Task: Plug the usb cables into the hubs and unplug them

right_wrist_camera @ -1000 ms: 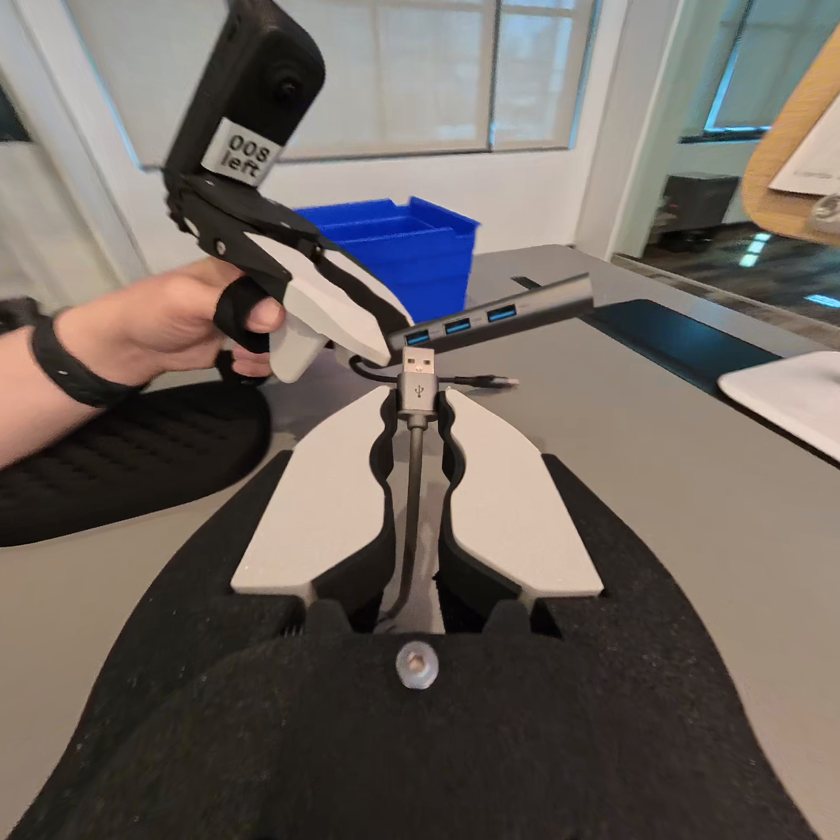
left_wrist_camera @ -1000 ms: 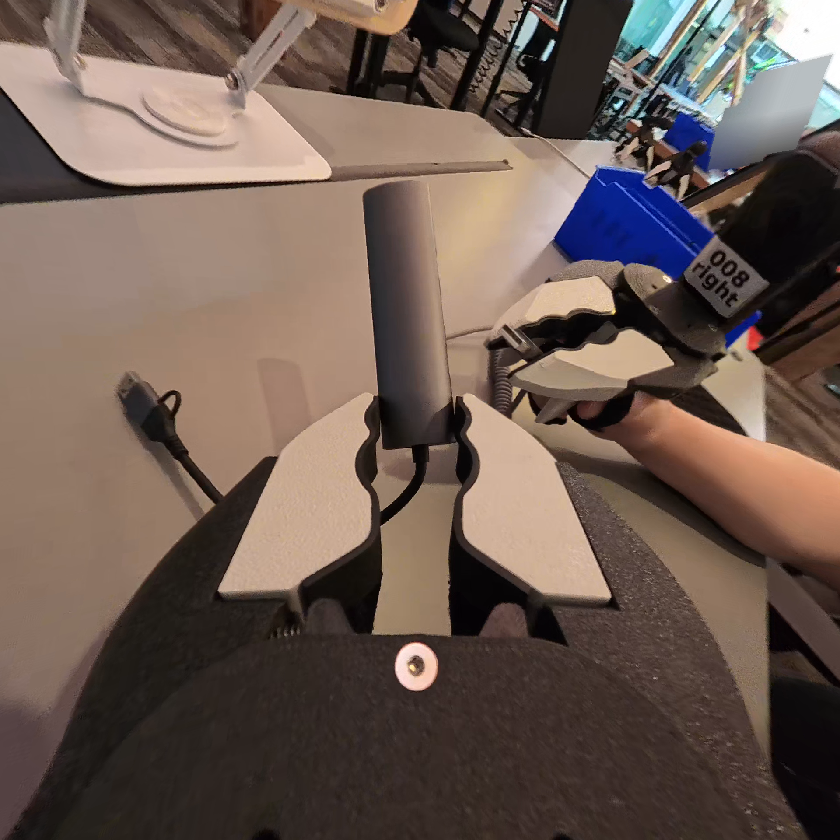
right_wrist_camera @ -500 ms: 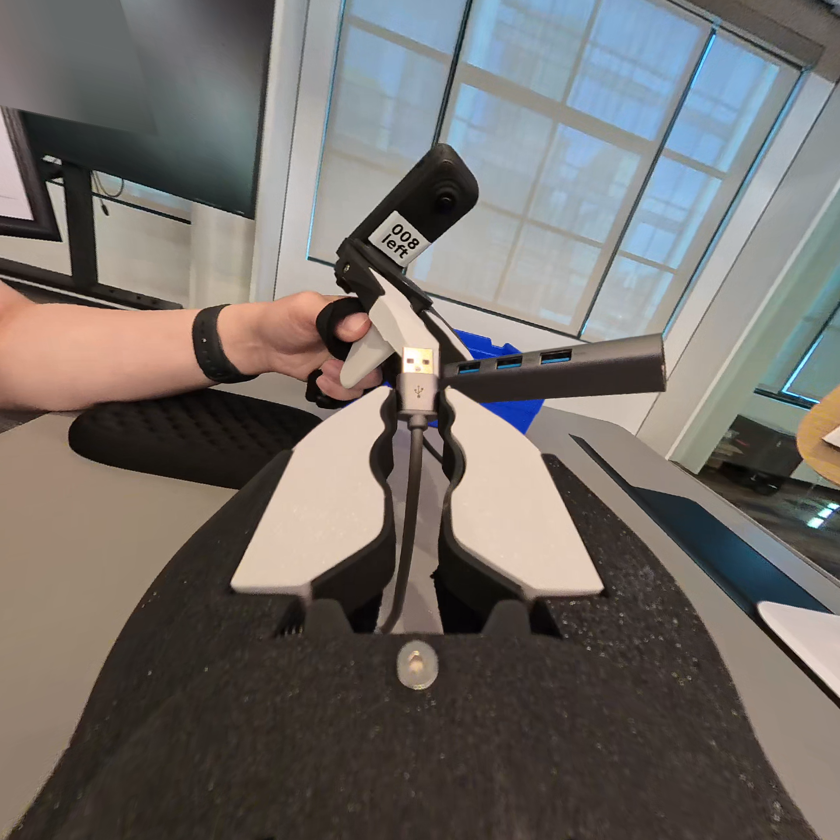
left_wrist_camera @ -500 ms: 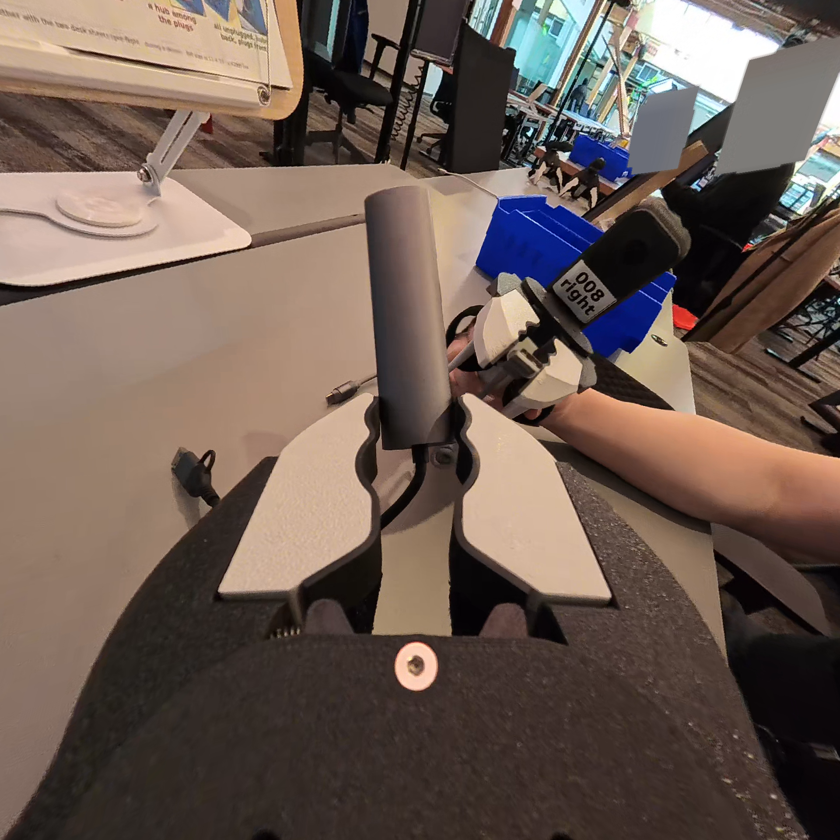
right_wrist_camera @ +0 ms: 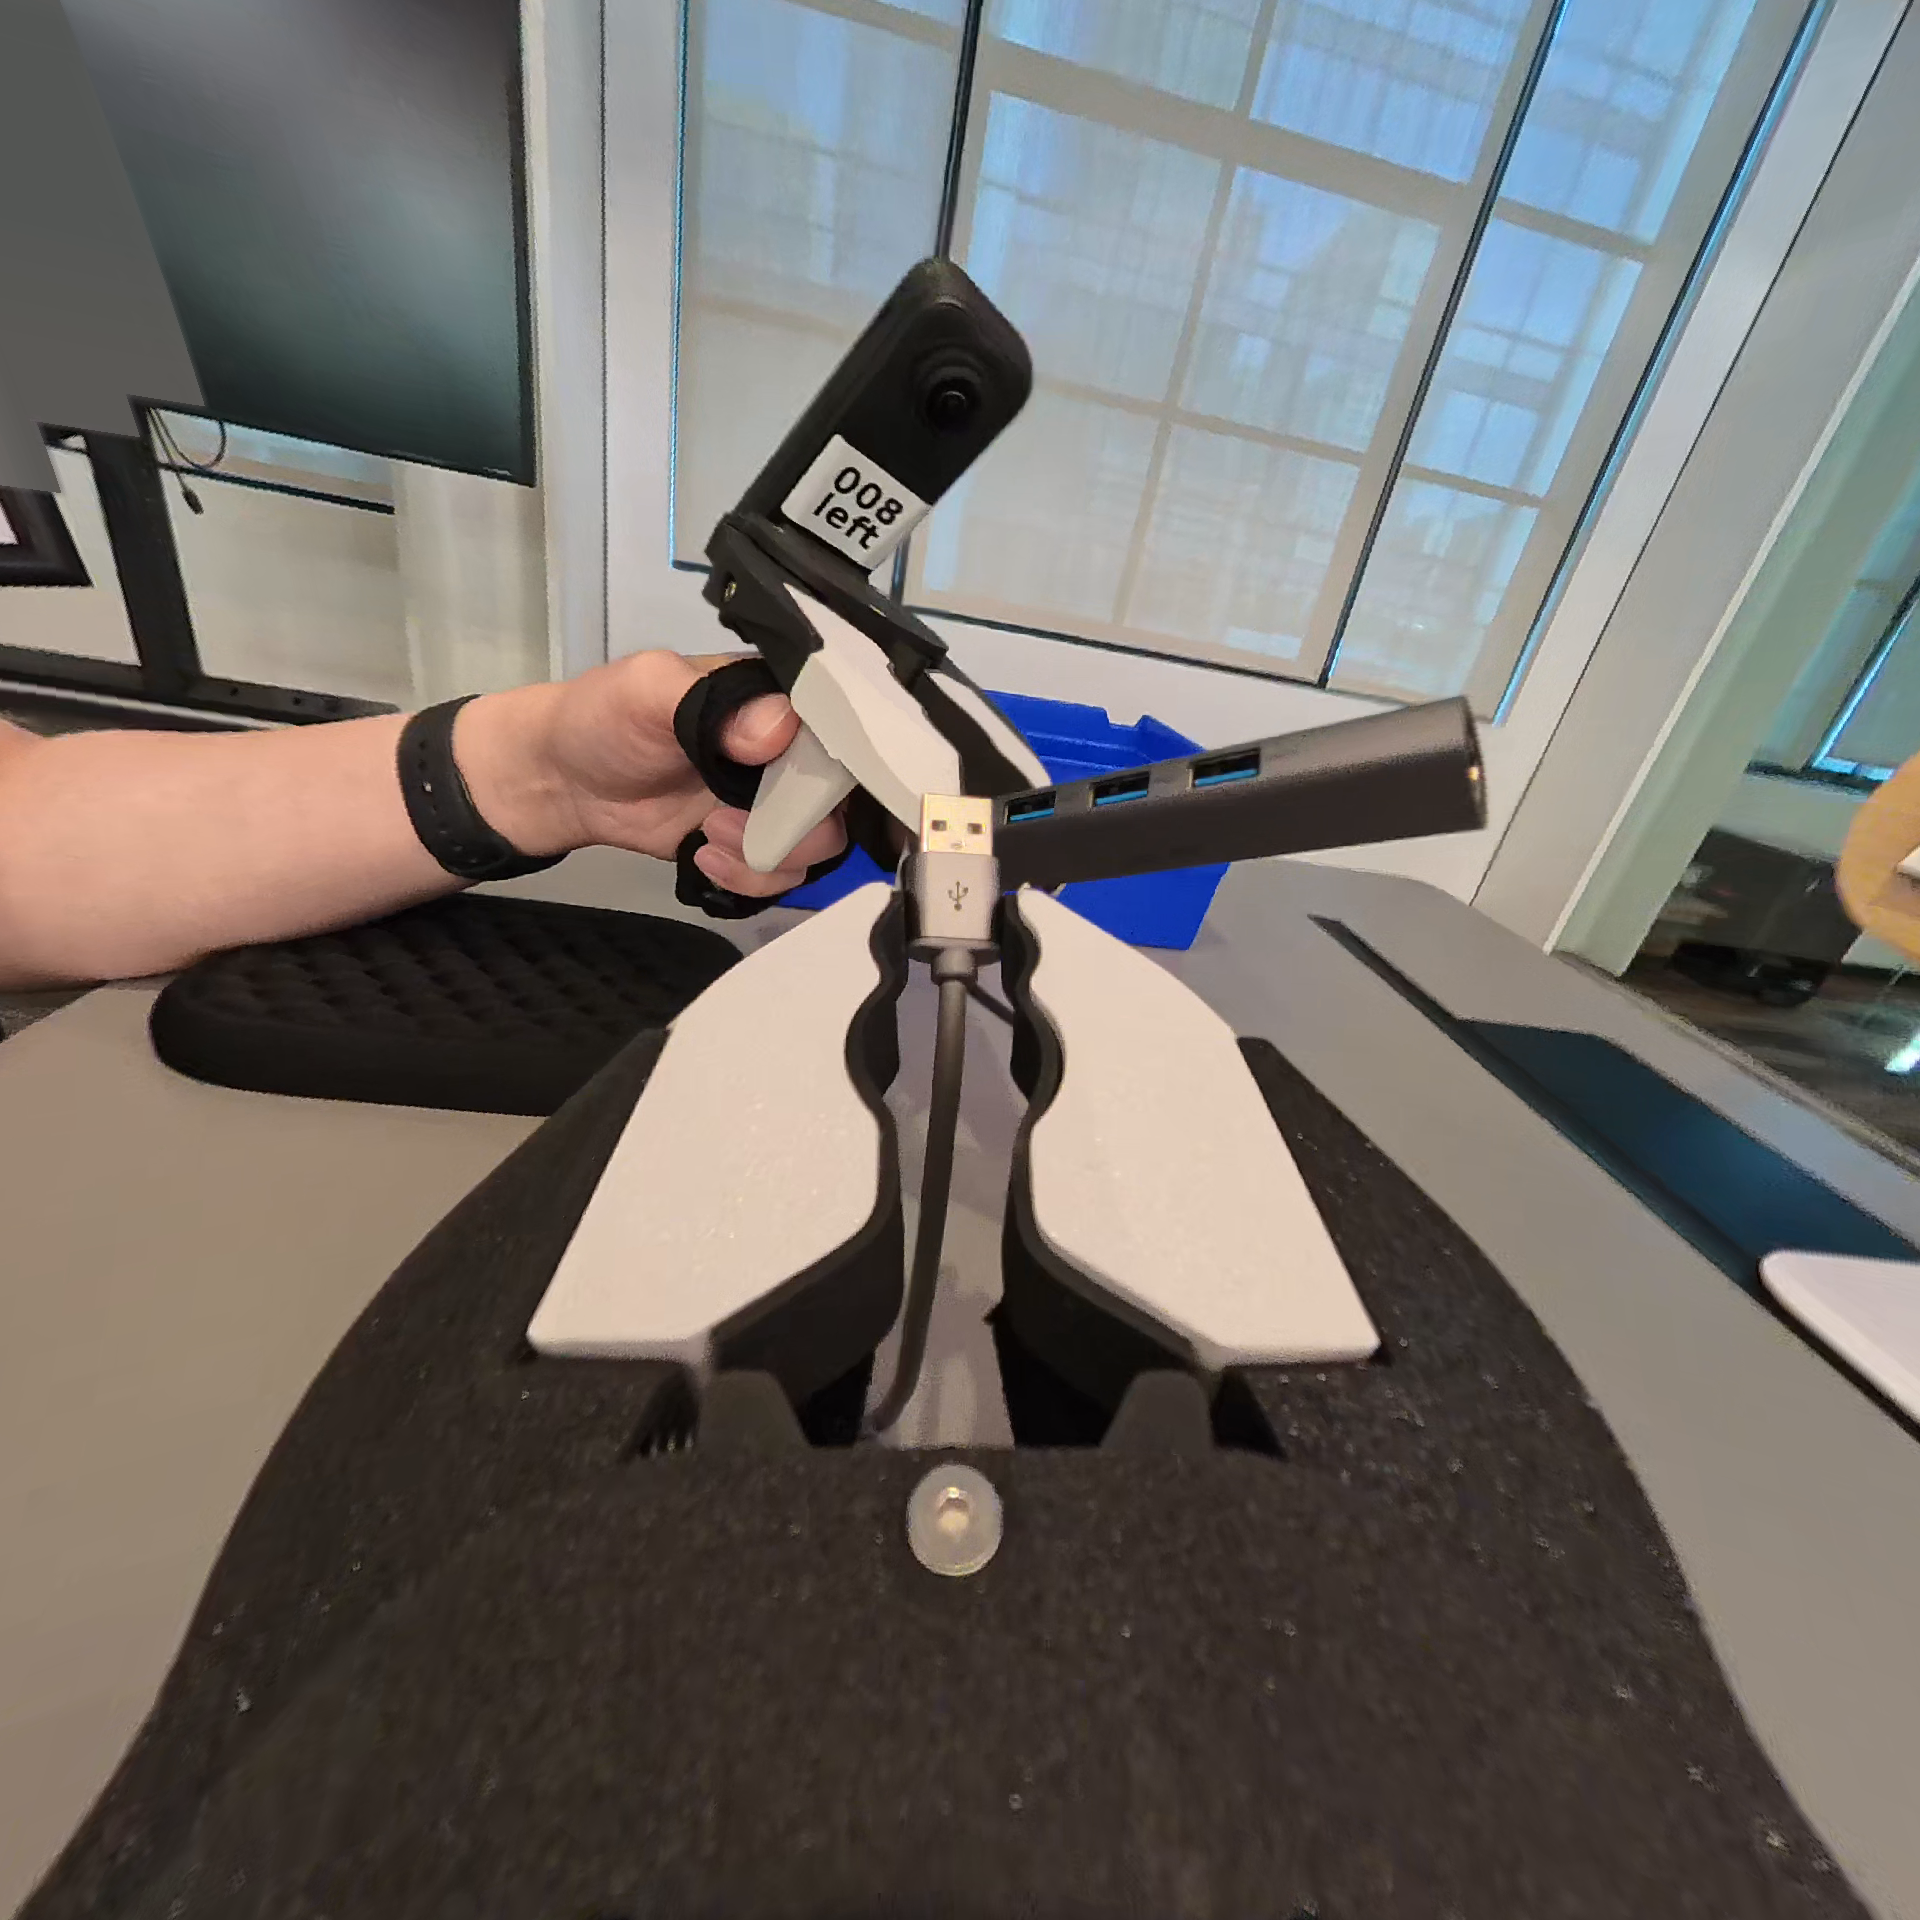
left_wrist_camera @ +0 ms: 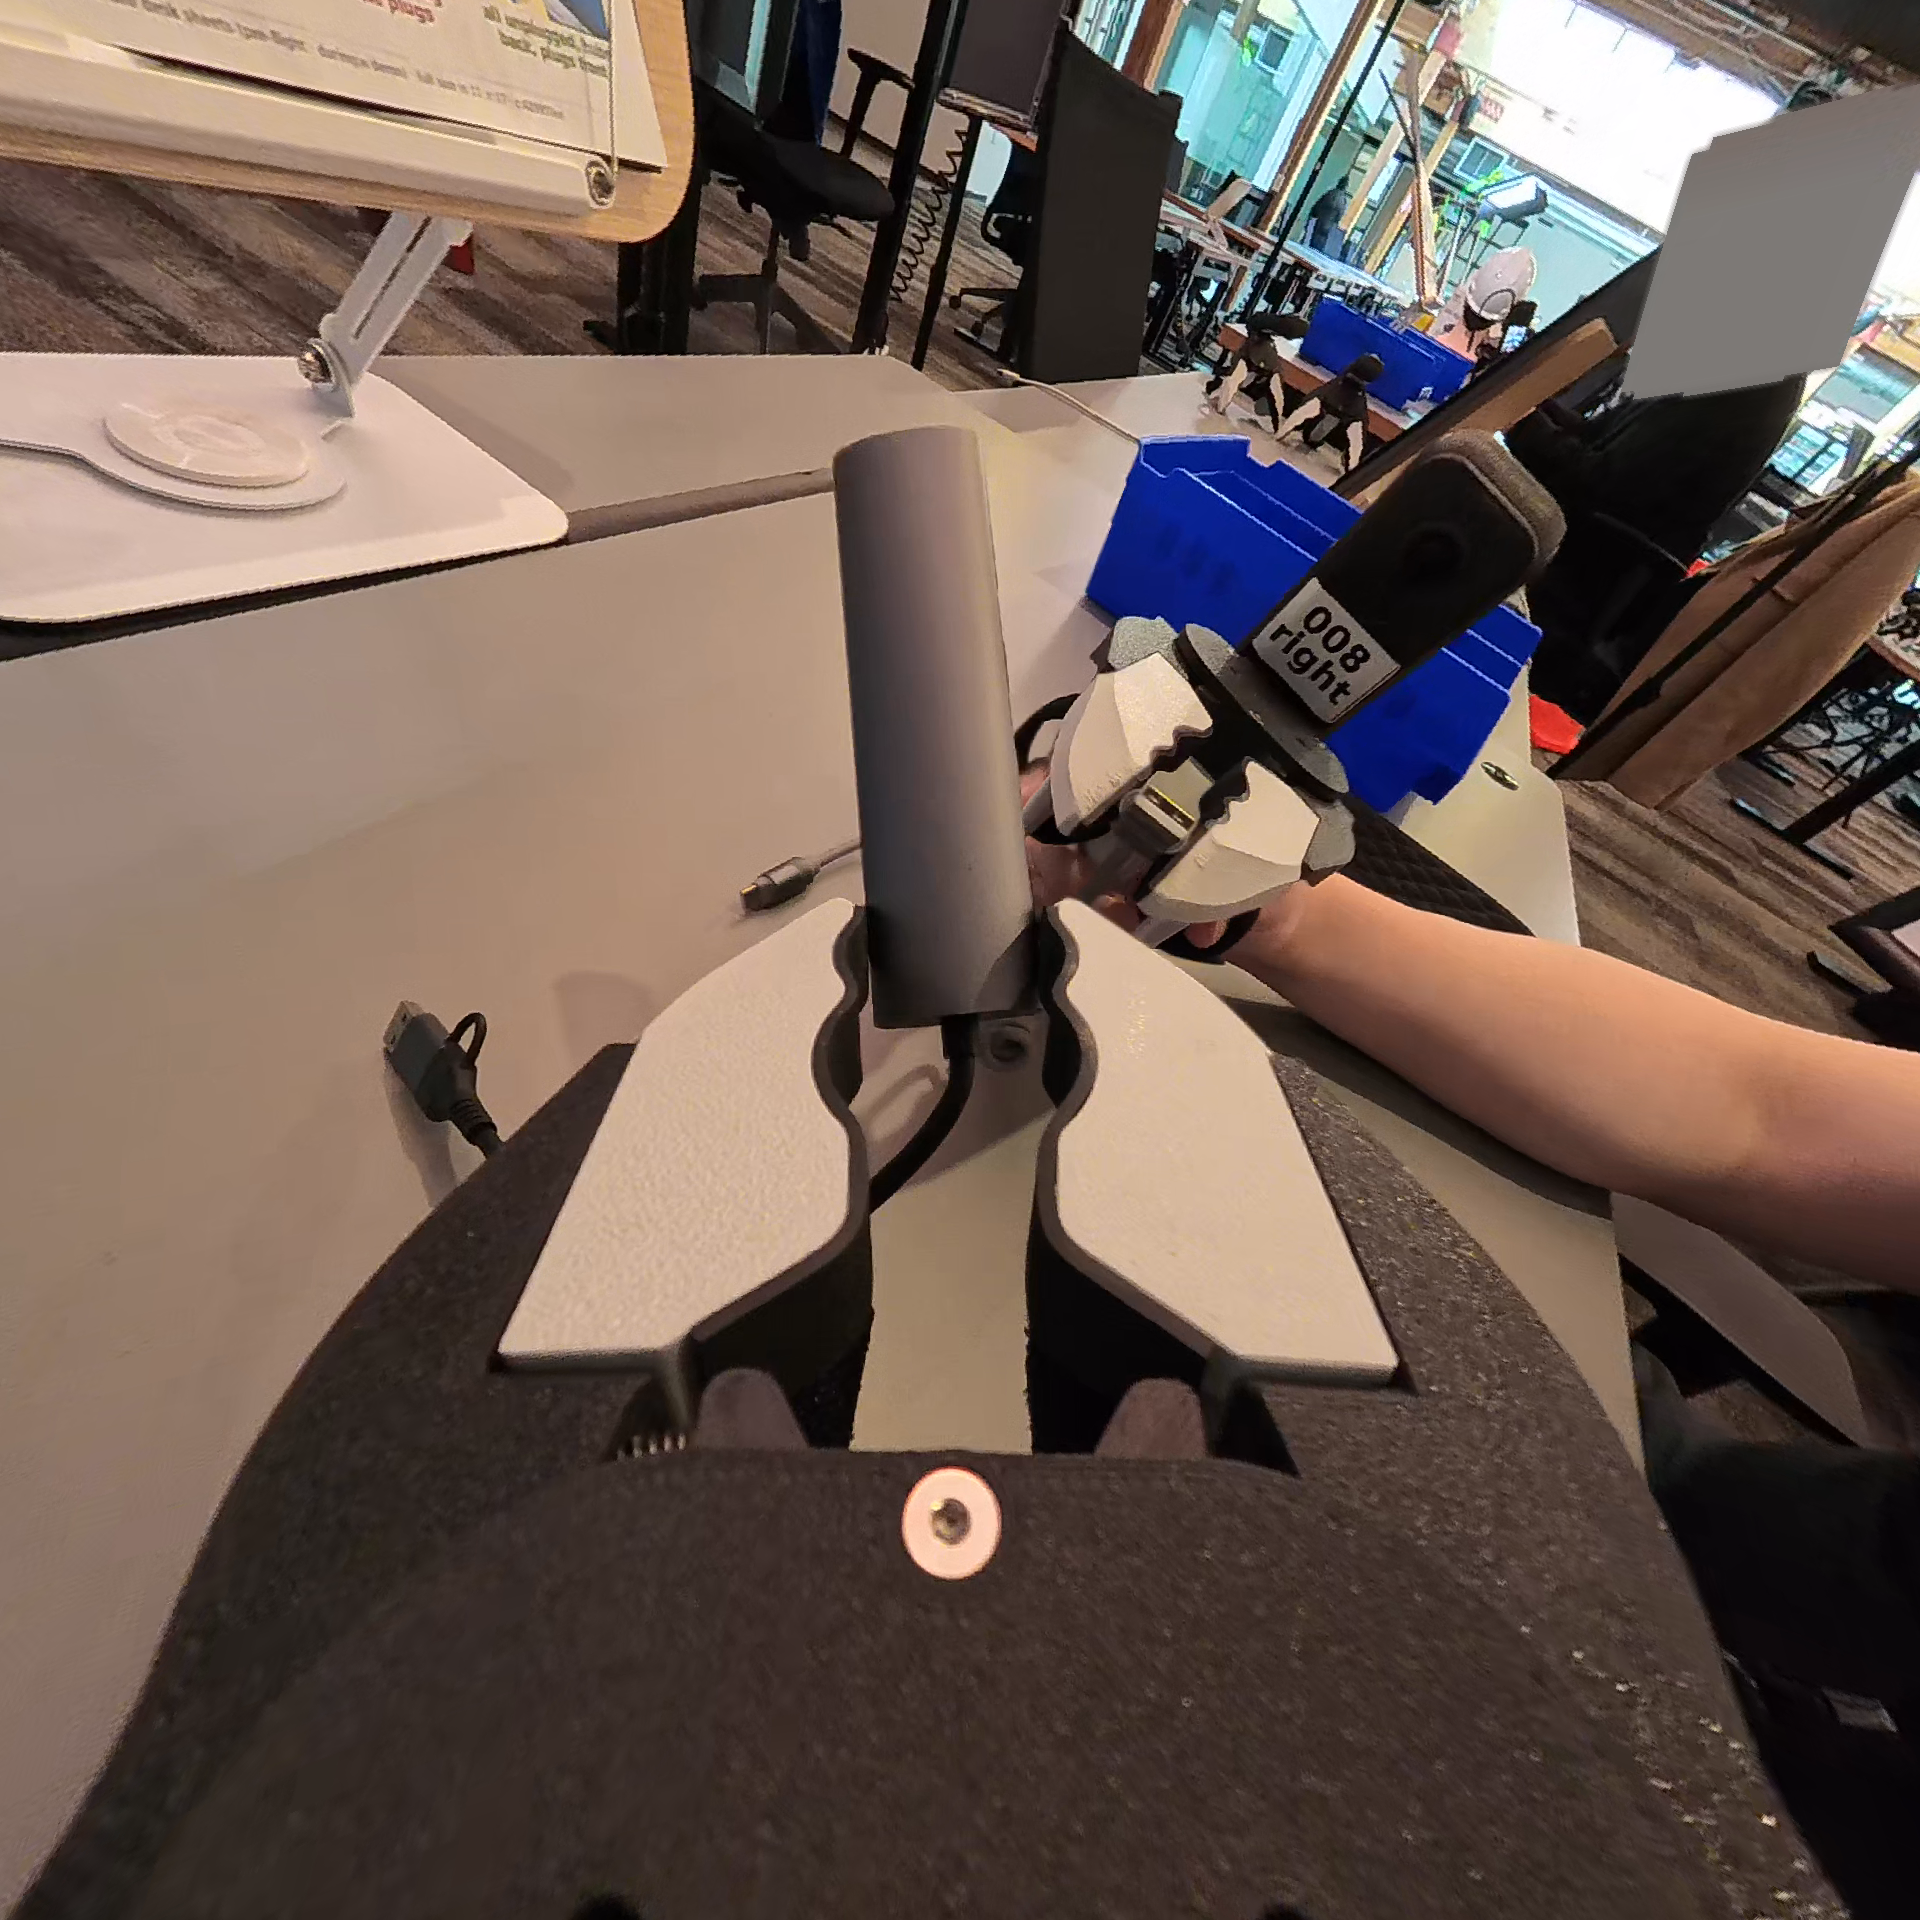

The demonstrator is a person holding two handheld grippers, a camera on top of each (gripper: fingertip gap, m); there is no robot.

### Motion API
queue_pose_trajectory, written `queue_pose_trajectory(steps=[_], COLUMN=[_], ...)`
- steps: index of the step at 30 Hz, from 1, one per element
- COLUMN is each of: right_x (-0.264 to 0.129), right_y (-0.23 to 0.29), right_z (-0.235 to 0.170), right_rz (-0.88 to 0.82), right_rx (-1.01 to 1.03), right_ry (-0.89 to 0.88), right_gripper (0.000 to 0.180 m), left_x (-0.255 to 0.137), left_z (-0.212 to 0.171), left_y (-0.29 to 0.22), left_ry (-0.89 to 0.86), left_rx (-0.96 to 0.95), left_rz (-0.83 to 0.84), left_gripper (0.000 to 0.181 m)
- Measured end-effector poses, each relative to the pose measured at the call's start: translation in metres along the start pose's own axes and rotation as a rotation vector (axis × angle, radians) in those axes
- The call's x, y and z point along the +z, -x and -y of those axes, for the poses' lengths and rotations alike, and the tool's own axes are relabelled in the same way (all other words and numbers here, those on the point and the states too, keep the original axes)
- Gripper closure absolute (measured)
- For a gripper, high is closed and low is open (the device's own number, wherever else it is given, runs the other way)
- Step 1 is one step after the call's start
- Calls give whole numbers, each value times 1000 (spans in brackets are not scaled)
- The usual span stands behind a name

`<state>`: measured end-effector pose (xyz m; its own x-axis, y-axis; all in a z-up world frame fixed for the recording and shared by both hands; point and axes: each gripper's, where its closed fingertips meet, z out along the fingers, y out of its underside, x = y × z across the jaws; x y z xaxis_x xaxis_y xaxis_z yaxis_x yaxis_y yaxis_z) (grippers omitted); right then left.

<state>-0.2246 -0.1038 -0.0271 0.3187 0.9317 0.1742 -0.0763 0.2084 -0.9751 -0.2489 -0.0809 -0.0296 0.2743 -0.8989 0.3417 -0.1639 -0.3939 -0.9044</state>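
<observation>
I hold the left gripper [left_wrist_camera: 951, 966] clamped on the near end of the USB hub [left_wrist_camera: 920, 717], a dark grey bar that projects forward and upward from between the fingers, clear of the table [left_wrist_camera: 312, 831]. In the right wrist view the hub [right_wrist_camera: 1247, 795] shows three blue ports [right_wrist_camera: 1120, 790] in a row along its side, facing my right gripper. The hub's own black lead [left_wrist_camera: 925, 1132] drops from its clamped end down between the left fingers.

I hold the right gripper [right_wrist_camera: 954, 914] pinched on the grey housing of a USB-A plug [right_wrist_camera: 954, 857]. Its metal tip points forward, just short of the nearest port; I cannot tell whether tip and hub touch. The housing bears a USB trident symbol. The plug's cable [right_wrist_camera: 935, 1195] runs back between the fingers toward the camera.

Each gripper carries a white sticker [right_wrist_camera: 852, 504] with printed characters under its black camera; I do not transcribe them. The same kind of sticker [left_wrist_camera: 1320, 649] shows on the right unit in the left wrist view.

Two loose connectors lie on the table: a dark USB-A plug [left_wrist_camera: 416, 1049] near the left edge of the left gripper body, and a small silver connector [left_wrist_camera: 774, 883] just left of the hub. A blue bin [left_wrist_camera: 1247, 551] stands at the far right edge. A black wrist rest [right_wrist_camera: 436, 997] lies under the left forearm. A white stand base [left_wrist_camera: 239, 499] occupies the far left corner, carrying a printed sheet [left_wrist_camera: 343, 52].
</observation>
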Motion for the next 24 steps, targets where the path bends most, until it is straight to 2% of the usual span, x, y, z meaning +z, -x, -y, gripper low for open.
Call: queue_pose_trajectory(steps=[5, 10, 15, 20, 21, 23, 24], right_x=[4, 7, 7, 4, 4, 4, 4], right_y=[-6, -6, -6, -9, -9, -9, -8], right_z=[-11, -26, -31, -34, -35, -37, -38], right_rz=[-21, -35, -54, -78, -78, -80, -69], right_rx=[186, 233, 227, 212, 216, 233, 254], right_ry=[74, 174, 212, 250, 257, 272, 282], right_gripper=[163, 163, 163, 163, 163, 163, 163], left_x=[0, -6, -3, 2, 3, 2, 0], left_z=[-7, -59, -93, -94, -91, -79, -69], left_y=[18, 73, 90, 97, 97, 98, 95], left_ry=[51, 381, 578, 562, 539, 477, 428], left_rx=[88, 144, 225, 319, 328, 365, 398], left_rz=[143, 448, 522, 565, 571, 597, 600], left_gripper=[150, 150, 150, 150, 150, 138, 139])
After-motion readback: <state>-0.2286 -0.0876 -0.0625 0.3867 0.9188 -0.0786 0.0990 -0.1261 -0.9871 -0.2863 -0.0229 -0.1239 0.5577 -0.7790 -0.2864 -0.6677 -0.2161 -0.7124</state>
